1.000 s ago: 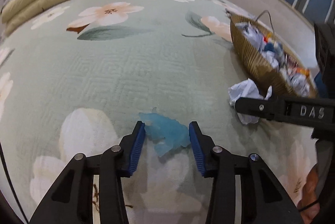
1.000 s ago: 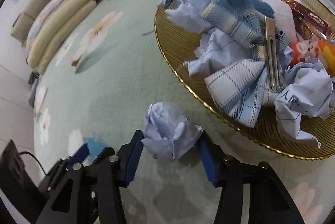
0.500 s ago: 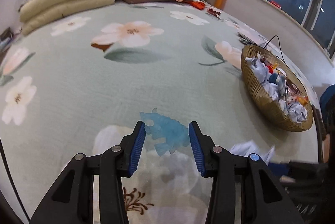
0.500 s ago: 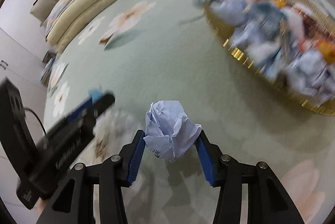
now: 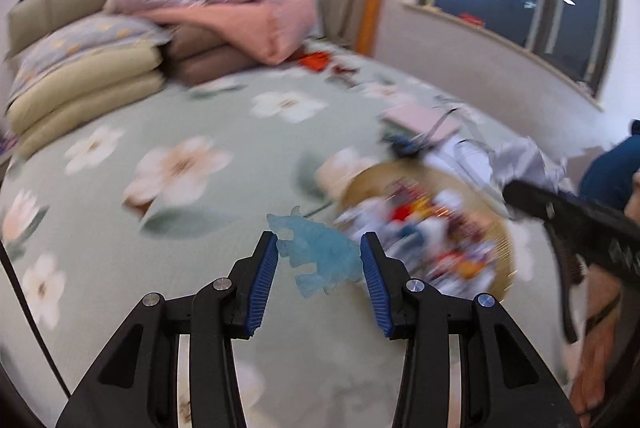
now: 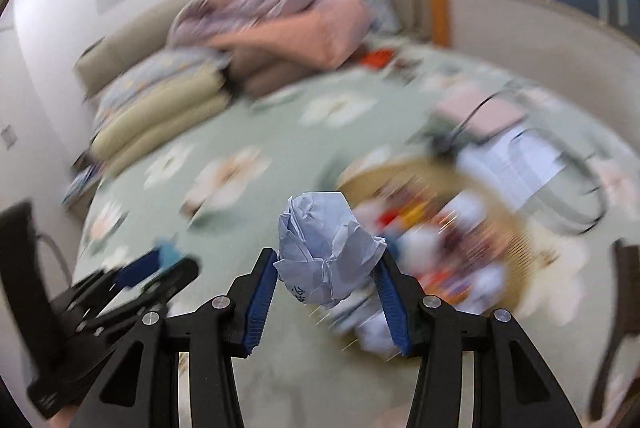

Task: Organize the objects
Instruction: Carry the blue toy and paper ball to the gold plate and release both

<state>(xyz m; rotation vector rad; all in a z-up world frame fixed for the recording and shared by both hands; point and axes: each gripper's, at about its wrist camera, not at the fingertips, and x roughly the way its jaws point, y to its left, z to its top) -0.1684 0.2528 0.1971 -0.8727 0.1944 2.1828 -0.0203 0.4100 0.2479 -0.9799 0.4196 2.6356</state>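
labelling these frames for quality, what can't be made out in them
- Left wrist view: contents of the round golden woven basket are motion-blurred; single items cannot be told apart.
- Right wrist view: the writing on the crumpled pale blue paper ball is too small to read.
- Right wrist view: the left claw is blurred, its translucent blue toy animal barely visible.
- Left wrist view: right claw fingertips hidden behind its paper.

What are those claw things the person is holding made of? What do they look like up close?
Each is a black plastic-looking claw. The left gripper and right gripper have two angular black fingers with triangular cut-outs, round silver bolt heads at the joints, and ribbed blue pads on the inner faces. A thin dark cable trails beside the left one.
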